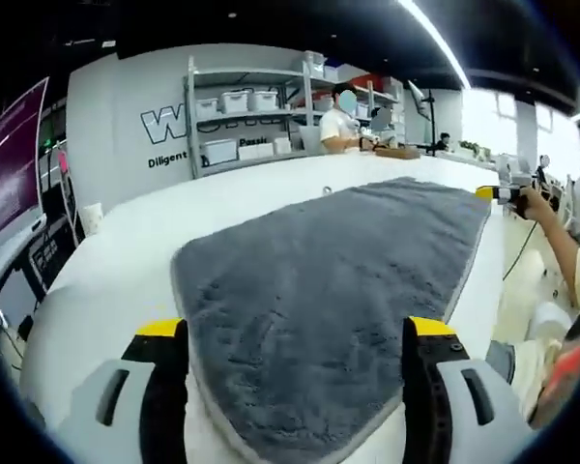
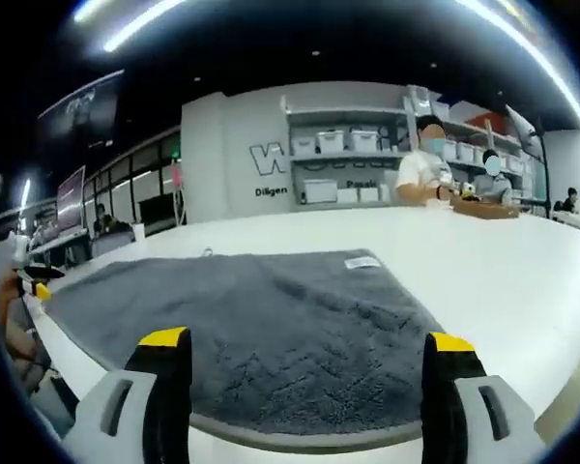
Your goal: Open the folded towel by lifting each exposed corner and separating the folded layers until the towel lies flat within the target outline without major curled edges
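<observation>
A grey towel point(image 1: 338, 271) lies spread on the white table point(image 1: 126, 261), its near end under my left gripper point(image 1: 300, 333), whose jaws stand open and wide apart above the fabric. At the towel's far right corner a hand holds my right gripper point(image 1: 498, 193). In the right gripper view the towel point(image 2: 242, 300) stretches away to the left, with a white label point(image 2: 362, 261) at its far edge. My right gripper point(image 2: 300, 340) is open over the near hem. My left gripper point(image 2: 29, 280) shows at the far left end.
Bare white table point(image 2: 503, 261) extends right of the towel and beyond it. A paper cup point(image 1: 92, 217) stands at the table's left edge. A wooden tray point(image 2: 483, 208) and a person sit at the far side, before shelves point(image 1: 242, 116) of white bins.
</observation>
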Demonstrator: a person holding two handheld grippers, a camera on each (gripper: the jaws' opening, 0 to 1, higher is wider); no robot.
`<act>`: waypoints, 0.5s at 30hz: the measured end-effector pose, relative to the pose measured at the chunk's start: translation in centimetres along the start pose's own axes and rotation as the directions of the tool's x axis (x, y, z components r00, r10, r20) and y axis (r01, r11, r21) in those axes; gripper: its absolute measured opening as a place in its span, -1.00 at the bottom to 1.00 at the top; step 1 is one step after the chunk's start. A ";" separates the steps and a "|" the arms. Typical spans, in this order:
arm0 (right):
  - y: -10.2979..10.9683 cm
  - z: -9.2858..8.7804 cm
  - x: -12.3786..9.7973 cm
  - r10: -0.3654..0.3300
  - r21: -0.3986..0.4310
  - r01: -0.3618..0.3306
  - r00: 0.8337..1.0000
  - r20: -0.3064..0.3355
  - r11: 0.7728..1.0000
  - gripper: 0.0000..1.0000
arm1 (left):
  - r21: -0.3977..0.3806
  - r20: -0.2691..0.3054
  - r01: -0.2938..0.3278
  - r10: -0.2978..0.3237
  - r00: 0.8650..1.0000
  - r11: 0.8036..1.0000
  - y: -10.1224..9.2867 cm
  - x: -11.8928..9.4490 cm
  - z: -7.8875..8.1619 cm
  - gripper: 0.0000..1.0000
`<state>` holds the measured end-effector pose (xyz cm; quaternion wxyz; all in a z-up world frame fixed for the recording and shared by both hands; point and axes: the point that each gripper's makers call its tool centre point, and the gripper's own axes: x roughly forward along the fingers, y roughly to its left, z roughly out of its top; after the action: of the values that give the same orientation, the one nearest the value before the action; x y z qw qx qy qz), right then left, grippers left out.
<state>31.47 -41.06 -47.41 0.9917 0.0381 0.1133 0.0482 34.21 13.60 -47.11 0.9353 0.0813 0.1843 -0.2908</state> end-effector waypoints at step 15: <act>7.0 1.3 -2.3 0.107 -0.019 -0.108 0.993 -0.046 0.994 0.99 | -0.011 0.010 0.228 -0.228 0.974 0.974 3.8 8.8 3.5 0.99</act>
<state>28.91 -34.49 -45.03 0.9851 0.0326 0.1331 0.1035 44.14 11.33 -47.15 0.8970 0.0525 0.1899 -0.3956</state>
